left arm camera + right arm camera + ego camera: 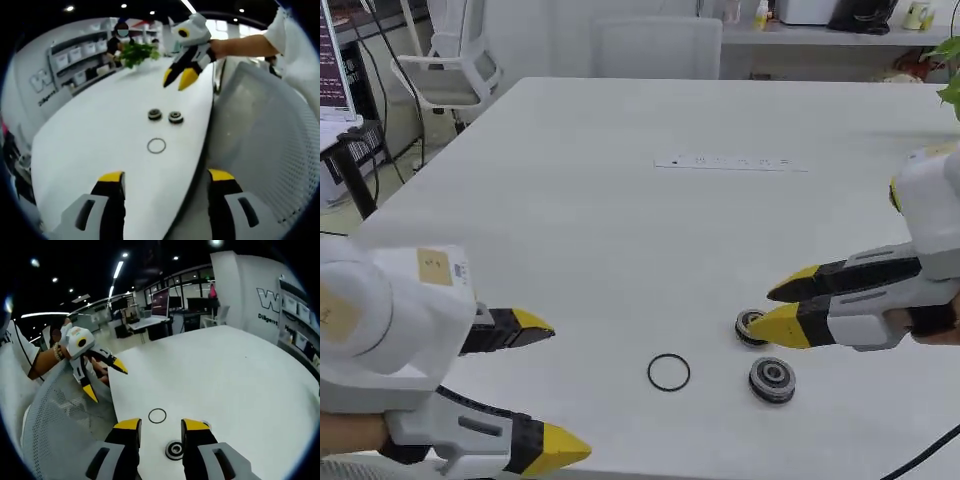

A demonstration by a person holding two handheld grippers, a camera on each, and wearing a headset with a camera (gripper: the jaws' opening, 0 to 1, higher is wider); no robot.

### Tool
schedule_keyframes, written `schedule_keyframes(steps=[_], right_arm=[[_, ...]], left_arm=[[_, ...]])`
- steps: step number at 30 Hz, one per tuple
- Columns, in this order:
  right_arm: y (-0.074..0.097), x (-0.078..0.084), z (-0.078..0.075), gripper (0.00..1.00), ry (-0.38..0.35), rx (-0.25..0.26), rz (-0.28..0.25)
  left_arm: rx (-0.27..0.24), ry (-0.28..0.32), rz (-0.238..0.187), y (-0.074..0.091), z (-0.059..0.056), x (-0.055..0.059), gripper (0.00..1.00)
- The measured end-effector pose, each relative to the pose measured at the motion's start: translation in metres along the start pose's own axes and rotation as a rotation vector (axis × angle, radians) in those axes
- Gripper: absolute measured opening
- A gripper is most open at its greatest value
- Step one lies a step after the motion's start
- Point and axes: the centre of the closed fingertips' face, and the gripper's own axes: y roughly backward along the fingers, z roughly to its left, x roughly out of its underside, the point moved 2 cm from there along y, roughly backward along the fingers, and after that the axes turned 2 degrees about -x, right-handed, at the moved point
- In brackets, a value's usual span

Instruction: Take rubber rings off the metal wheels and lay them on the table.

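Observation:
A loose black rubber ring [668,373] lies flat on the white table [620,220]. Right of it are two metal wheels, one [772,380] near me and one [751,327] partly behind a jaw of my right gripper [770,310], which hovers open just over it. My left gripper [552,385] is open wide at the lower left, holding nothing. The left gripper view has the ring [156,145], both wheels [155,114] [175,117] and the right gripper [182,77] beyond. In the right gripper view the ring [157,415] and a wheel [174,450] lie by its jaws.
A white power strip [730,162] lies across the table's far middle. Chairs [645,45] stand beyond the far edge and a plant [950,80] at the right. A grey mesh chair [260,125] sits close against the table's near edge.

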Motion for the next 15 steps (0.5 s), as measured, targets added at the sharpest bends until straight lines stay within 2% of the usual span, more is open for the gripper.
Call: schedule_keyframes(steps=[5, 11, 15], right_arm=[[0.009, 0.010, -0.009, 0.30, -0.015, 0.000, -0.003], [0.015, 0.026, -0.023, 0.30, -0.030, -0.010, 0.004], [0.016, 0.032, -0.030, 0.30, -0.044, -0.015, -0.010]], left_arm=[[-0.021, 0.004, 0.012, 0.002, 0.006, -0.002, 0.68], [-0.055, -0.002, -0.008, 0.004, 0.014, -0.022, 0.69], [-0.052, -0.020, -0.034, 0.000, 0.014, -0.041, 0.68]])
